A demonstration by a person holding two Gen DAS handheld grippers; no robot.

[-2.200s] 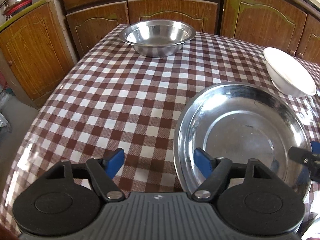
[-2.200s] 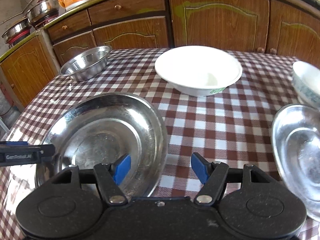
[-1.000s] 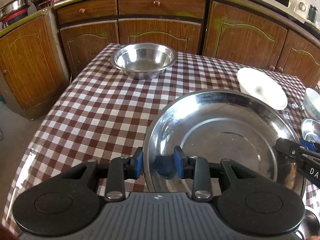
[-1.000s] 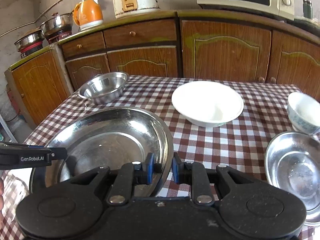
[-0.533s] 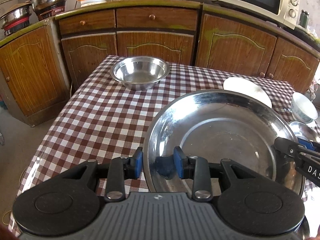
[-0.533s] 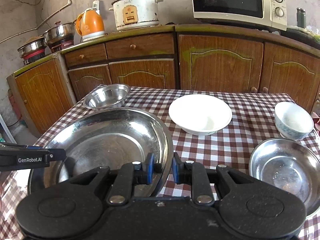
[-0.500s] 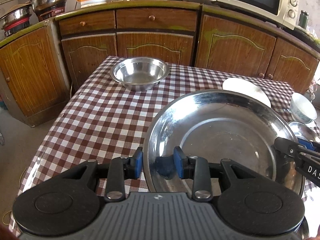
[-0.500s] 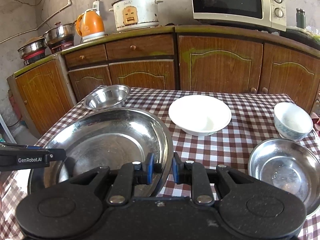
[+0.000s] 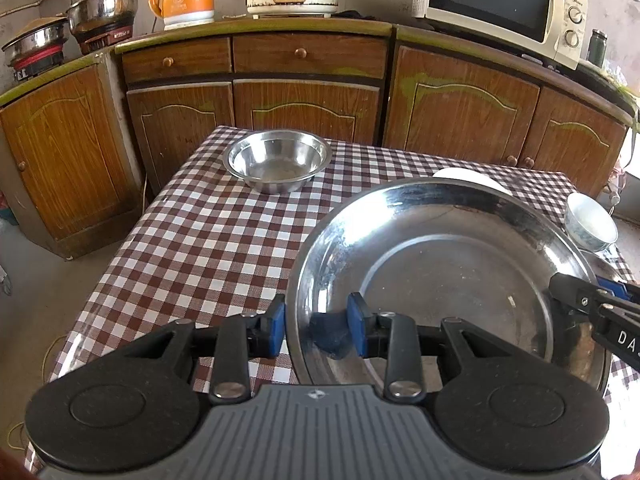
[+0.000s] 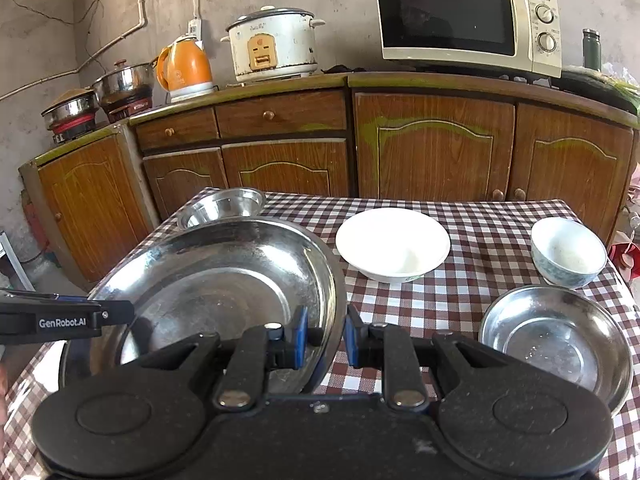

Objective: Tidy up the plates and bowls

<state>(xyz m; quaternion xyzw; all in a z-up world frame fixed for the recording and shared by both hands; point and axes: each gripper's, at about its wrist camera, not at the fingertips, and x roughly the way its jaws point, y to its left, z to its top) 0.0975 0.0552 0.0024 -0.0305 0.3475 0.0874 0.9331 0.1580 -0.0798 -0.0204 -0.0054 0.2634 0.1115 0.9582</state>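
Left wrist: white bowl [image 9: 472,178] mostly hidden

1. Bright daylight, strongest at the right edge of both views.
2. Glare streaks on the big steel plate [image 9: 460,248].
3. White bowl [image 10: 394,240] nearly blown out.
4. Strong fisheye: cabinets [image 10: 432,144] bow, corners go black.
5. Focus sharp; no motion blur.

Big steel plate [image 9: 452,276] up off the worktop, near level; steel bowl [image 9: 277,159] at the far corner; white bowl [image 10: 393,243], patterned bowl [image 10: 568,252], small steel plate [image 10: 556,340] resting upright.
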